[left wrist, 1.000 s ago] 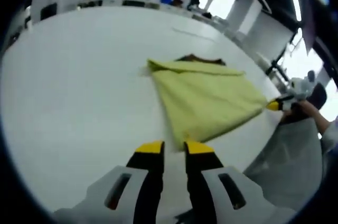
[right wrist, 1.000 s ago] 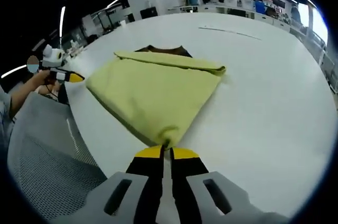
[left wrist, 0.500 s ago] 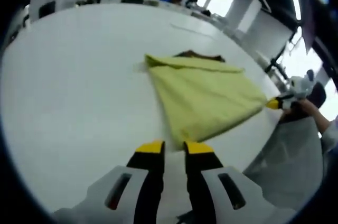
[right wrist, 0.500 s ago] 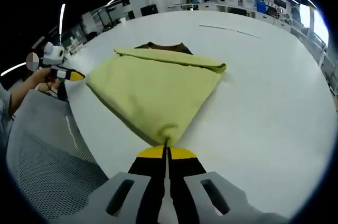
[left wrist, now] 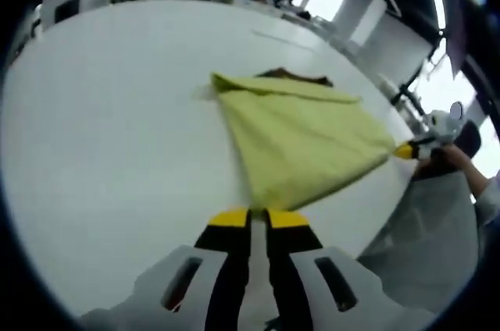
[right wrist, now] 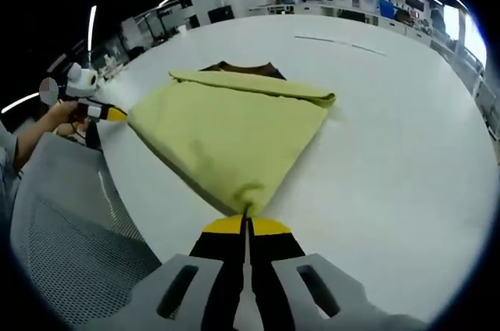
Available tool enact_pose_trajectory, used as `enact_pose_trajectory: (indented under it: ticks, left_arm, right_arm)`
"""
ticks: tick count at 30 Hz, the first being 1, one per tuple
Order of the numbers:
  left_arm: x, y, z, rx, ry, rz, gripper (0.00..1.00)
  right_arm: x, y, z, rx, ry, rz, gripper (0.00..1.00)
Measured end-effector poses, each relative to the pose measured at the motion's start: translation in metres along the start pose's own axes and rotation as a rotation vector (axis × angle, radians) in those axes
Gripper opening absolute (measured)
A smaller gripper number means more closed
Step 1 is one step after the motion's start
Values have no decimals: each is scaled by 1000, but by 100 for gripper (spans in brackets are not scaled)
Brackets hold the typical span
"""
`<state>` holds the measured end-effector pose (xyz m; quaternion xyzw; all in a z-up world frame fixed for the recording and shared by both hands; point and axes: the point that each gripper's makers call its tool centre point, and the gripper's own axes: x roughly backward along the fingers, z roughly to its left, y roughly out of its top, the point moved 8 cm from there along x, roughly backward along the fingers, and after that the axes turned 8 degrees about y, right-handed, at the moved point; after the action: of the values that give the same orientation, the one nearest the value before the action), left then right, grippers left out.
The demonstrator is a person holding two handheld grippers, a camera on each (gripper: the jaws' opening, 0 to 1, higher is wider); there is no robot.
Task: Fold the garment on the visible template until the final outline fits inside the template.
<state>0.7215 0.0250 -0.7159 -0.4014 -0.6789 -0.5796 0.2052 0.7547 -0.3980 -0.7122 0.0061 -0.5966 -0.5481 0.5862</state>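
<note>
Right gripper view: your right gripper (right wrist: 244, 221) has its fingers clamped on the yellow garment's (right wrist: 230, 132) corner near the bench (right wrist: 391, 136) edge; your left gripper's (left wrist: 258, 213) fingers are slightly apart.

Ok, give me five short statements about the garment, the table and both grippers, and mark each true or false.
1. The garment is yellow-green. True.
2. The right gripper is open and clear of the cloth. False: its jaws are shut on a garment corner.
3. The garment lies on a white table. True.
4. The left gripper is at a garment corner. True.
5. The dark brown template lies fully exposed beside the garment. False: the garment covers it, leaving a strip showing at its far edge.
</note>
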Motion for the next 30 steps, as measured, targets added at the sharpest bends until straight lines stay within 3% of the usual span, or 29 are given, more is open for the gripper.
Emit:
enact_pose_trajectory:
  ticks: [16, 30]
  left_arm:
    - [10, 10, 0, -4, 11, 8, 0]
    - [25, 32, -6, -71, 26, -44, 0]
  right_arm:
    - [7, 3, -4, 25, -23, 17, 1]
    - [30, 32, -4, 168, -37, -13, 1]
